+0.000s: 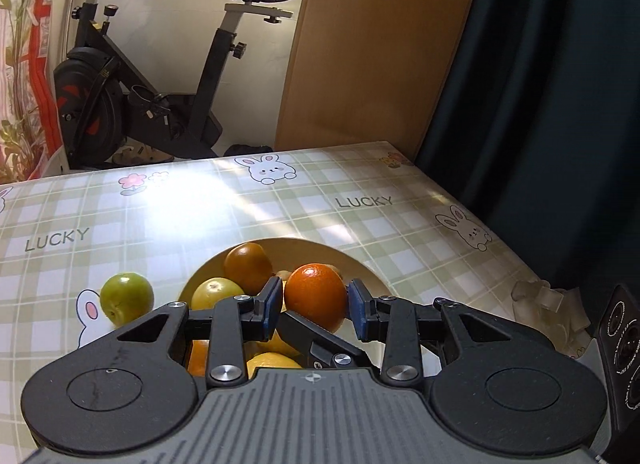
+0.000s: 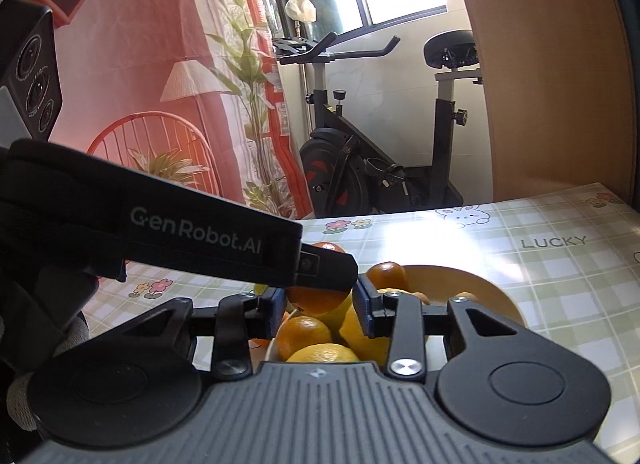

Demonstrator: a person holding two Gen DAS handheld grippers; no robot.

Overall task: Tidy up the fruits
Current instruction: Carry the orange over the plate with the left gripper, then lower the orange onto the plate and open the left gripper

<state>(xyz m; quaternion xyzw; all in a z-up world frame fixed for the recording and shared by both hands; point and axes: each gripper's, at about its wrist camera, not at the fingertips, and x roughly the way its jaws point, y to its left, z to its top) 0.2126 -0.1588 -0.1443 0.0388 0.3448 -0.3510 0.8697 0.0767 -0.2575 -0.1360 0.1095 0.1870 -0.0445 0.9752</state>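
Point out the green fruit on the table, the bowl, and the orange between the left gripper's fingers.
green fruit (image 1: 126,297), left wrist view, middle of its skin
bowl (image 1: 362,270), left wrist view, bare inner wall
orange (image 1: 316,300), left wrist view, front face

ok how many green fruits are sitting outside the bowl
1: a green fruit sits on the tablecloth, just left of the bowl. The left tool hides the near table, so others may be unseen.

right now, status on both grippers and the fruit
Left gripper closed on orange above bowl. Right gripper open beside it, holding nothing. Green fruit on table, outside bowl.
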